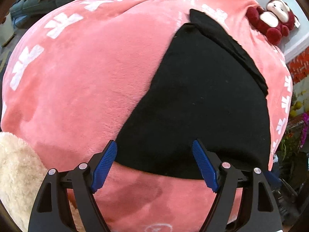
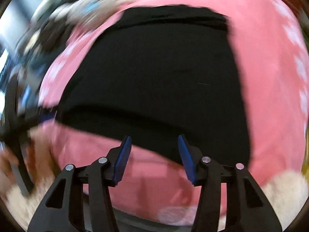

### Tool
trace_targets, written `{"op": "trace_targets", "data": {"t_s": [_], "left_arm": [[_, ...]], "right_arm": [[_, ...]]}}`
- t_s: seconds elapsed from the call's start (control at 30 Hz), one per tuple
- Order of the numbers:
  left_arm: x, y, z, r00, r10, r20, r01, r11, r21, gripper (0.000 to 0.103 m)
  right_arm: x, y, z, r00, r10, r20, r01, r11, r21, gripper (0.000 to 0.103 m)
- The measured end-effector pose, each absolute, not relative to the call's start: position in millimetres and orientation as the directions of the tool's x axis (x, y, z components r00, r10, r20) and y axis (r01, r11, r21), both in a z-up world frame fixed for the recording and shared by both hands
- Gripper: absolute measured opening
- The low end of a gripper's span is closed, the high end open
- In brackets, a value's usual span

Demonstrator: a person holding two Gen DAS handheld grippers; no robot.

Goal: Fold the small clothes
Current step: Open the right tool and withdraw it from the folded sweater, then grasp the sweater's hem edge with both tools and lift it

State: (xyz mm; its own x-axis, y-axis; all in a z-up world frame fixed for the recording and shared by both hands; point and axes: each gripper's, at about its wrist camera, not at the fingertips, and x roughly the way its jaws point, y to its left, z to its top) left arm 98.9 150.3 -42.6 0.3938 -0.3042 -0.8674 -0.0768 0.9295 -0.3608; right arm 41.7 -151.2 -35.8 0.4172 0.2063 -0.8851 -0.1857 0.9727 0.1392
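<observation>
My left gripper [image 1: 154,163] stands wide apart, my right gripper [image 2: 154,157] half apart; neither holds anything. Both straddle the near hem of the black garment [image 1: 202,100], which stretches away from me across the pink blanket [image 1: 87,77].

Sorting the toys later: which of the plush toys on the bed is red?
The doll-faced plush toy at the blanket's far right edge; the other is beige.
</observation>
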Motion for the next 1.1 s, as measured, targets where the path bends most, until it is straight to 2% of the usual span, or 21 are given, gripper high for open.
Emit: {"op": "trace_targets", "data": {"t_s": [0.17,0.27,0.3,0.37,0.47,0.57,0.67,0.77,0.83,0.87,1.0,1.1], "left_arm": [[90.3,134.7,-24.5,0.427,-0.302,-0.852,0.01,0.944,-0.33,0.077],[82.9,128.0,-12.4,0.447,-0.312,-0.838,0.049,0.944,-0.326,0.077],[80.1,125.9,-9.8,0.449,-0.317,-0.836,0.058,0.943,-0.326,0.077],[76.3,119.8,-6.6,0.44,-0.324,-0.837,0.083,0.943,-0.321,0.077],[69.5,111.7,-4.4,0.435,-0.323,-0.84,0.126,0.946,-0.298,0.078],[70.7,106.5,-8.7,0.416,-0.326,-0.849,0.138,0.945,-0.295,0.081],[76.7,105.6,-12.2,0.4,-0.318,-0.859,0.121,0.948,-0.295,0.081],[80.6,114.2,-14.7,0.398,-0.307,-0.865,0.074,0.95,-0.303,0.081],[88.2,125.1,-20.5,0.382,-0.302,-0.873,0.009,0.946,-0.323,0.081],[92.4,129.3,-23.3,0.376,-0.29,-0.88,-0.015,0.948,-0.319,0.081],[110.6,141.6,-33.5,0.374,-0.226,-0.899,-0.048,0.964,-0.262,0.081],[122.8,145.1,-46.2,0.349,-0.195,-0.916,-0.058,0.972,-0.229,0.081]], "right_arm": [[73.1,-102.3,-61.4,0.38,0.172,-0.909,-0.294,0.954,0.058,0.042],[80.2,-103.0,-65.0,0.384,0.153,-0.911,-0.266,0.963,0.049,0.017],[80.3,-105.8,-62.6,0.361,0.176,-0.916,-0.261,0.962,0.082,0.003],[69.0,-115.0,-53.9,0.311,0.239,-0.92,-0.276,0.949,0.153,0.003],[46.7,-124.7,-67.3,0.21,0.251,-0.945,-0.305,0.935,0.18,0.001],[37.7,-144.4,-77.9,0.173,0.265,-0.949,-0.222,0.949,0.225,0.001],[43.4,-173.9,-47.9,0.299,0.297,-0.907,-0.081,0.955,0.286,0.008],[54.2,-195.9,-26.2,0.379,0.239,-0.894,0.004,0.966,0.259,0.016],[54.6,-219.0,-22.2,0.413,0.127,-0.902,0.103,0.977,0.184,0.048],[56.6,-232.0,-24.1,0.417,0.068,-0.906,0.158,0.976,0.146,0.053],[53.9,-285.4,-42.4,0.363,-0.062,-0.93,0.345,0.936,0.072,0.055],[51.9,-313.3,-60.8,0.323,-0.02,-0.946,0.415,0.901,0.123,0.064]]}}
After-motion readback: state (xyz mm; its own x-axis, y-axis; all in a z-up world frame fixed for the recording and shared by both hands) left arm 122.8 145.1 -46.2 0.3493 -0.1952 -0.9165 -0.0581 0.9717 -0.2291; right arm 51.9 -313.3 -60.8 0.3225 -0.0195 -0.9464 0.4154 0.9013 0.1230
